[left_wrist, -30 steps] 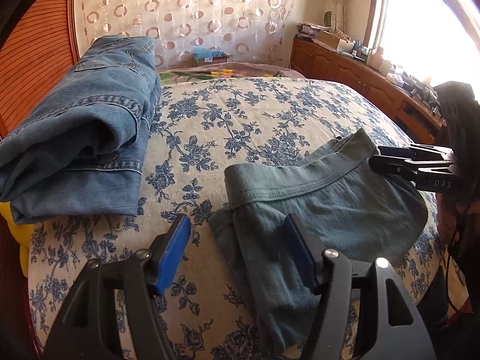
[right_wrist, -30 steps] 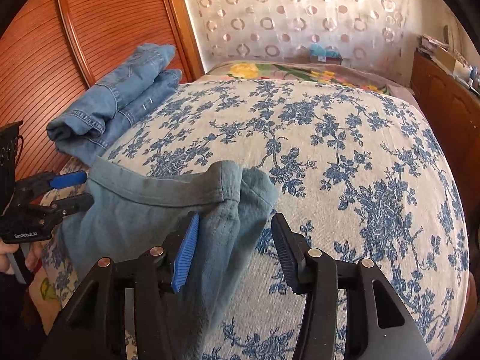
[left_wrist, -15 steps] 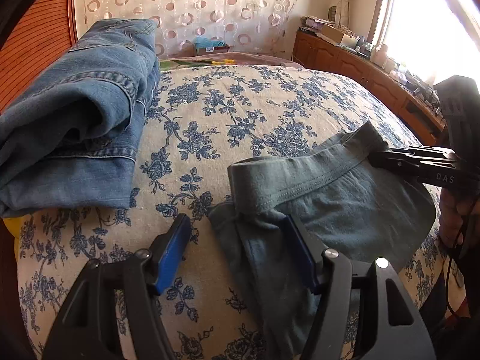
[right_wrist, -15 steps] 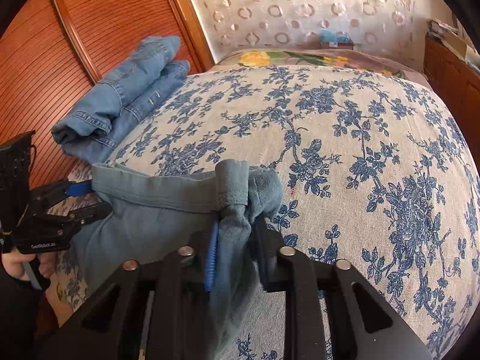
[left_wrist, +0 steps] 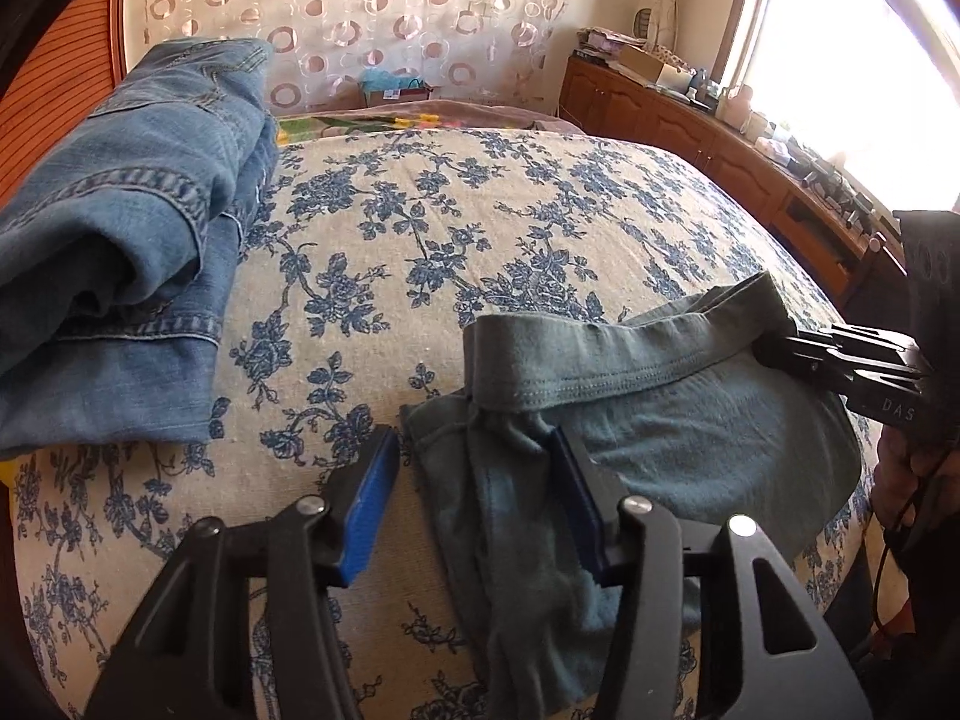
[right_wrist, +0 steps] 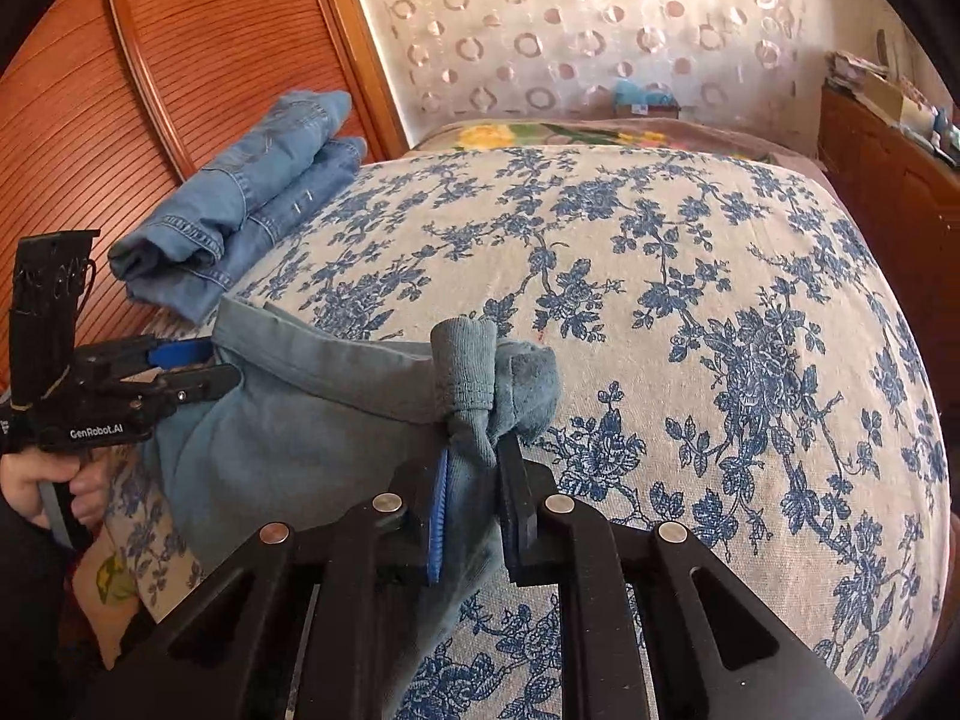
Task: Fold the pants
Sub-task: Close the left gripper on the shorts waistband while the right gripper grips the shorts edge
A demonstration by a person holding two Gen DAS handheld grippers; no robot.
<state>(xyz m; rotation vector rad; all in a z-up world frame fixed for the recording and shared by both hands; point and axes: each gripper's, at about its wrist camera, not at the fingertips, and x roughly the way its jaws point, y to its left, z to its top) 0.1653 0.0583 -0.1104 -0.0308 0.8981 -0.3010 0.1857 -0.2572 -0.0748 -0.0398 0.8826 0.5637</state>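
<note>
Two grippers work on one grey-green pair of pants (left_wrist: 678, 438) lying at the near edge of a bed with a blue-flowered cover (left_wrist: 456, 252).

In the left wrist view, the left gripper (left_wrist: 474, 480) straddles the bunched left end of the waistband, its blue pads (left_wrist: 369, 510) on either side of the cloth. Its jaws have just been closing, yet a gap shows between the left pad and the fabric, so the cloth sits between the fingers without being pinched. At the right edge of this view the right gripper (left_wrist: 780, 348) has its black fingers clamped on the far end of the waistband. A folded pair of blue jeans (left_wrist: 126, 264) rests on the bed to the upper left, well apart from the pants, beside a ribbed wooden panel (left_wrist: 60, 90).

In the right wrist view, the right gripper (right_wrist: 474, 480) is squeezed tight on a gathered knot of the pants (right_wrist: 300, 438), with cloth bulging up past its fingertips. To the left, the left gripper (right_wrist: 204, 366) reaches the waistband's other end, gripped by a hand (right_wrist: 36, 480). The jeans (right_wrist: 240, 210) lie beyond, against the wooden panel (right_wrist: 120, 90).
</note>
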